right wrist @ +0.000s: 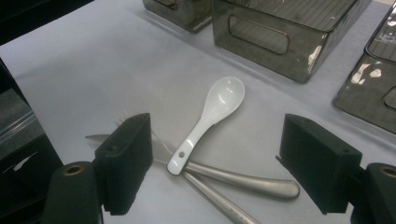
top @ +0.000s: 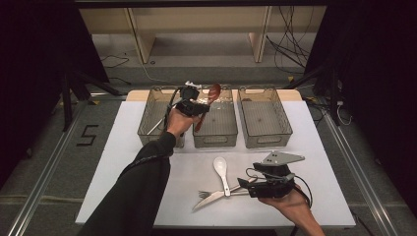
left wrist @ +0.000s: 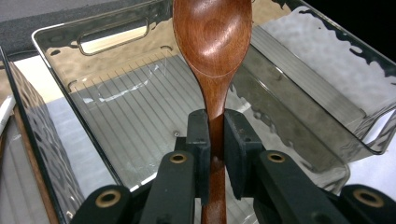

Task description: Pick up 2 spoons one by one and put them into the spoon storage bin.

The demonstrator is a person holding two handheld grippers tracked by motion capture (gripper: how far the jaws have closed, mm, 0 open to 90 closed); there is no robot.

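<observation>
1. Jaws of the left gripper (left wrist: 215,140) clamped on the handle of a wooden spoon (left wrist: 214,42), bowl up, over the middle bin (top: 215,129).
2. Right gripper (right wrist: 215,163) jaws apart, hovering above the white spoon (right wrist: 210,119), knife (right wrist: 243,179) and fork (top: 204,194) on the surface (top: 147,162).
3. Risk: released this high, the wooden spoon could tip over the bin rim or bounce out.
4. Risk: crossed cutlery; the right jaws may drag a neighbouring piece.

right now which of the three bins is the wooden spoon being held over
The middle bin. The left gripper clamps the wooden spoon above it; the left bin and the right bin sit to either side.
</observation>
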